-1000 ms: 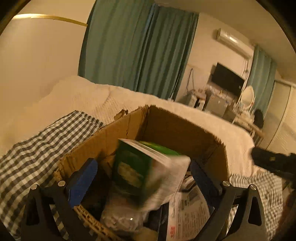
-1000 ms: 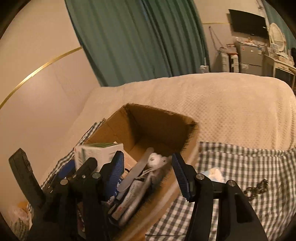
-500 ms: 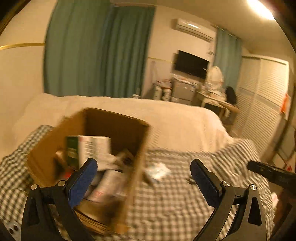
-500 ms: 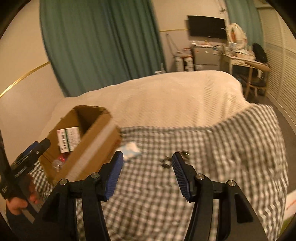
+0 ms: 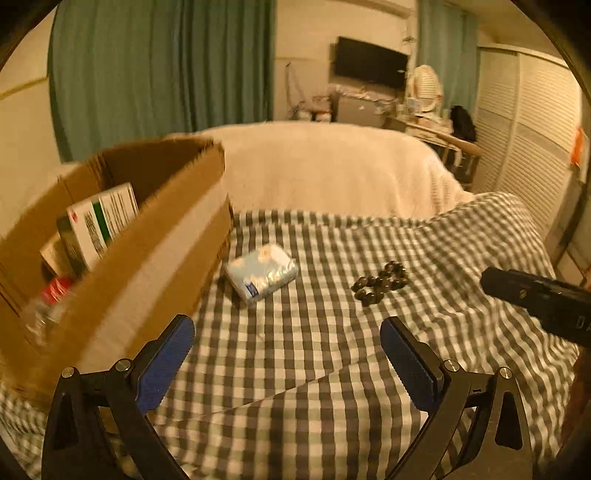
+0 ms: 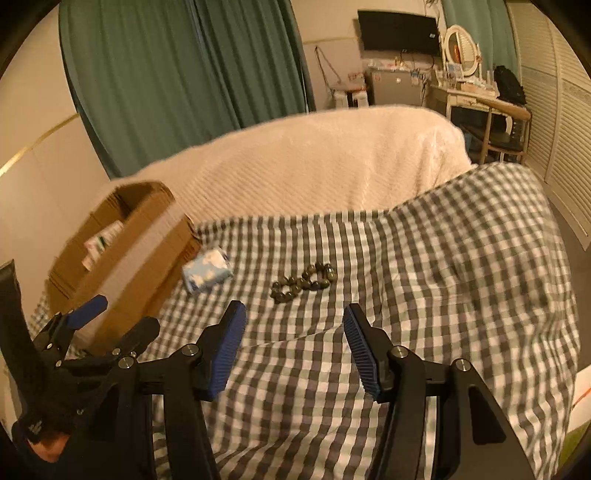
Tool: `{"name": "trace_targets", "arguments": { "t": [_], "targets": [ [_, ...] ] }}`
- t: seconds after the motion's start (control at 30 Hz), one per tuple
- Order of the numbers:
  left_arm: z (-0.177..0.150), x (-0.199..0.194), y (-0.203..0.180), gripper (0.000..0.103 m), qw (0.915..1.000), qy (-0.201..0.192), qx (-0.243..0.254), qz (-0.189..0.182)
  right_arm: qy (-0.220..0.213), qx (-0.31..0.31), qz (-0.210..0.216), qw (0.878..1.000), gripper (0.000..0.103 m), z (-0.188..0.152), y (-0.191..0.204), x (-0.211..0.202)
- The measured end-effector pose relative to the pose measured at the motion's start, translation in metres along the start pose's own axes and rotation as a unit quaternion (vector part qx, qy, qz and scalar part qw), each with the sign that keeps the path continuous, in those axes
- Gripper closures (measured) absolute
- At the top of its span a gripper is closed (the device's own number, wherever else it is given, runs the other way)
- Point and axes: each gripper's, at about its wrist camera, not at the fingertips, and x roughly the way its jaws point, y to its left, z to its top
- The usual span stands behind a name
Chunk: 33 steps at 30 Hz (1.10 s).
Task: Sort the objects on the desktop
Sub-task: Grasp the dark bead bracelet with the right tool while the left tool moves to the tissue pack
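A blue-and-white tissue pack (image 5: pixel 261 272) (image 6: pixel 207 274) lies on the checked cloth (image 5: pixel 314 369) just right of the cardboard box (image 5: pixel 147 258) (image 6: pixel 122 251). A dark bead bracelet (image 5: pixel 380 283) (image 6: pixel 301 282) lies a little further right. The box holds a green-and-white carton (image 5: pixel 99 225) and a bottle with a red cap (image 5: pixel 55 291). My left gripper (image 5: pixel 286 354) is open and empty, short of the pack. My right gripper (image 6: pixel 293 343) is open and empty, just short of the bracelet. The left gripper (image 6: pixel 110 314) also shows at the lower left of the right wrist view.
A cream blanket (image 6: pixel 314 166) covers the bed behind the cloth. Green curtains (image 5: pixel 159 74), a wall television (image 6: pixel 399 31), a dresser with a mirror (image 6: pixel 461 48) and louvred doors (image 5: pixel 535 147) stand at the back. The right gripper's body (image 5: pixel 535 299) juts in at the right.
Both grippers swung right, away from over the box, and sank toward the cloth. The carton that my left gripper held over the box now lies inside it. The pack and bracelet came into view.
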Motion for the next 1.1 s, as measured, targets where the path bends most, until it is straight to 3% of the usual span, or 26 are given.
{"name": "trace_targets", "arguments": {
  "t": [0.27,0.47,0.57,0.67,0.73,0.77,0.87,1.03,1.1],
  "targets": [
    [0.004,0.056,0.005,0.000,0.9982,0.026,-0.047,0.028,0.066,0.002,-0.018,0.998,0.048,0.028,-0.001,0.101],
    [-0.001,0.083,0.018,0.000,0.9957,0.051,-0.074,0.025,0.106,0.050,-0.026,0.993,0.048,0.021,-0.015,0.167],
    [0.003,0.093,0.022,0.000,0.9936,0.063,-0.091,0.021,0.101,0.036,-0.041,0.993,0.054,0.022,-0.013,0.173],
    [0.010,0.096,0.020,0.000,0.9930,0.062,-0.098,0.020,0.095,0.024,-0.052,0.994,0.073,0.018,-0.012,0.172],
    [0.014,0.099,0.019,0.000,0.9929,0.061,-0.099,0.026,0.089,0.029,-0.052,0.994,0.077,0.017,-0.016,0.165],
    [0.015,0.104,0.019,0.000,0.9922,0.064,-0.102,0.032,0.087,0.029,-0.053,0.994,0.091,0.016,-0.017,0.162],
    [0.018,0.110,0.024,0.000,0.9891,0.068,-0.122,0.045,0.068,0.027,-0.056,0.996,0.092,0.015,-0.021,0.142],
    [0.021,0.121,0.021,0.000,0.9846,0.064,-0.143,0.077,0.046,0.045,-0.025,0.998,0.093,0.012,-0.029,0.115],
    [0.022,0.129,0.020,0.000,0.9801,0.073,-0.150,0.107,0.044,0.048,-0.016,0.998,0.093,0.014,-0.027,0.113]
  ]
}}
